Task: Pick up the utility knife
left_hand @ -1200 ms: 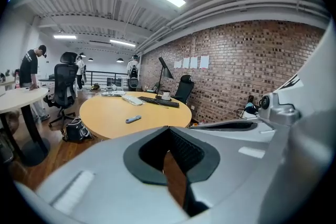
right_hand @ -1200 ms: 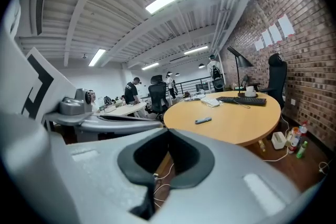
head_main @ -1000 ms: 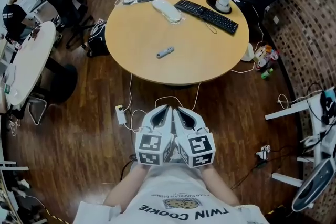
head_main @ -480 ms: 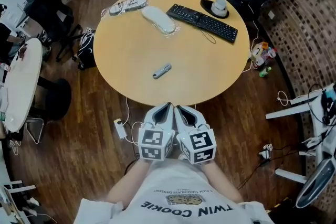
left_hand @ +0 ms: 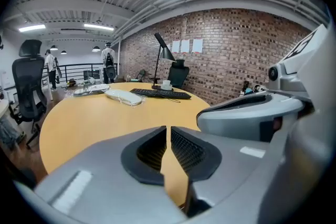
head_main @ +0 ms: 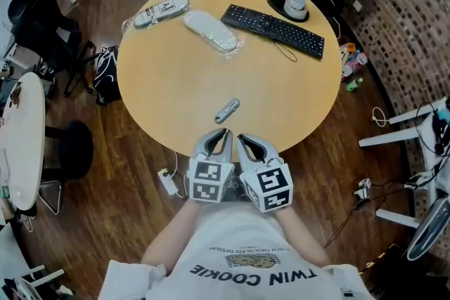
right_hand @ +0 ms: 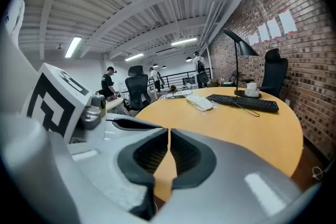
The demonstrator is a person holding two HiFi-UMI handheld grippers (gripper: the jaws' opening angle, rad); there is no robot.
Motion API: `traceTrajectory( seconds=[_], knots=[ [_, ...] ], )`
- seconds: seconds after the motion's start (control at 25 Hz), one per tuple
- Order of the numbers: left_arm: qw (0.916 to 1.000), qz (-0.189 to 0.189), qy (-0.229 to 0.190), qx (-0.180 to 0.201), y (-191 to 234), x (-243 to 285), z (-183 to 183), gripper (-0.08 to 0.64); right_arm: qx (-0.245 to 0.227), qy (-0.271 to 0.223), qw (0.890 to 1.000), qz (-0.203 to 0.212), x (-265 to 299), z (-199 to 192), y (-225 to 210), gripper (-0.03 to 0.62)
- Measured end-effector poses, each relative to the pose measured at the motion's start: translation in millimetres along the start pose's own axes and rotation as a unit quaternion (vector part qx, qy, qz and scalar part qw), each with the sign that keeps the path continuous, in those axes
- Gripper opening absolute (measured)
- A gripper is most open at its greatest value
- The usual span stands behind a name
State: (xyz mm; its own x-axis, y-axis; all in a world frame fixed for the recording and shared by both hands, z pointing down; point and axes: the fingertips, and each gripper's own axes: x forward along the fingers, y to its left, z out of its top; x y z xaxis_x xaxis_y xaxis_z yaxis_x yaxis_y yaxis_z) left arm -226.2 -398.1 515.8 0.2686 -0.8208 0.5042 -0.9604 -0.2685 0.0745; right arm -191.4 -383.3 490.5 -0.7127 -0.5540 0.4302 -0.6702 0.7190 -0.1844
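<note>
Two tools are held side by side at the near edge of the round desk (head_main: 162,81), tips pointing toward the utility knife (head_main: 227,110). The step in hand is the approach; no contact with the knife is made yet.

State of the tools:
- The left tool (head_main: 223,131) is opening. A narrow slit shows between its jaws, and nothing stands in it.
- The right tool (head_main: 240,138) has its jaws pressed together and is empty.

Position of the knife: it lies flat on the bare desk close to the near edge, just beyond the tips of both tools and apart from them. It is well apart from the keyboard (head_main: 274,30) on the far side. Neither gripper view shows it.

Appearance of the knife: a small, slender grey body, set diagonally to the desk edge. Whether the blade is extended is too small to tell.

Next move, as judged: spread one tool fully, lower it over the knife, align the jaws across the narrow width of the body, then close. A low, thin object of this kind probably requires the tips to come right down to the desk surface.
</note>
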Motion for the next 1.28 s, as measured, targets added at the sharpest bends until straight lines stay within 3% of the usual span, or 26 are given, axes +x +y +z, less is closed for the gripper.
traceTrajectory(
  seconds=[0.28, 0.64, 1.28],
  knots=[
    [0.9976, -0.022, 0.048, 0.044, 38.1, 36.8, -20.0, 0.077, 0.004, 0.009, 0.999, -0.035, 18.2, 0.2, -3.6, 0.005],
    [0.9884, -0.04, 0.119, 0.085, 48.0, 80.6, -51.4, 0.156, 0.024, 0.02, 0.998, -0.056, 23.5, -12.4, -18.4, 0.006],
    [0.9792, -0.044, 0.161, 0.115, 46.9, 115.3, -68.4, 0.177, 0.04, 0.024, 0.995, -0.085, 20.3, -16.5, -50.6, 0.005]
  ],
)
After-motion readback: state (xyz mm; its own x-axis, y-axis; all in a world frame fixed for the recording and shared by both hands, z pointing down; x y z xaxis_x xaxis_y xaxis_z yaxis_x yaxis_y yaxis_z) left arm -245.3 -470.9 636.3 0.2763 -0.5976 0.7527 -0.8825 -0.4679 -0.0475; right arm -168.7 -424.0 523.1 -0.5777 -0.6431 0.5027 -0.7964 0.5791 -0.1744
